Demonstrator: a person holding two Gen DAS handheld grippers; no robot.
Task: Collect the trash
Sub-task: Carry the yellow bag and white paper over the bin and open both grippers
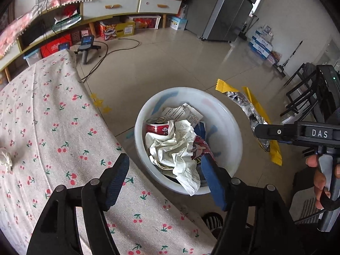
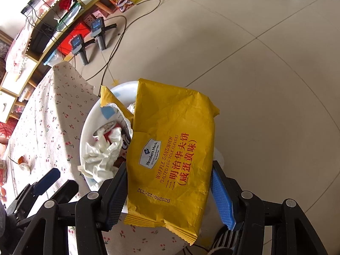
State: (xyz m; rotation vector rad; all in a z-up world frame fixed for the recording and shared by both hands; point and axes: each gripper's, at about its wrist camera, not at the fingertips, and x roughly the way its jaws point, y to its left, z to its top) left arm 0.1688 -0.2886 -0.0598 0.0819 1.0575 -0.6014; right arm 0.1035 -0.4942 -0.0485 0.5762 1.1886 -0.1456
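Observation:
A white basin (image 1: 223, 114) on the floor beside the table holds crumpled paper (image 1: 176, 148), a red can (image 1: 157, 127) and wrappers. My left gripper (image 1: 165, 176) is open and empty above the basin's near rim. My right gripper (image 2: 170, 187) has its jaws spread, with a yellow waffle sandwich wrapper (image 2: 172, 140) between them, resting against the left pad; it hangs over the basin (image 2: 89, 127). In the left wrist view the wrapper (image 1: 257, 114) shows its silver inside, to the right of the basin.
A table with a cherry-print cloth (image 1: 42, 127) lies left of the basin; a small white scrap (image 1: 6, 159) sits on it. Cables, handheld devices (image 2: 97, 31) and boxes lie on the tiled floor by a low shelf. A fridge (image 1: 229, 10) stands far right.

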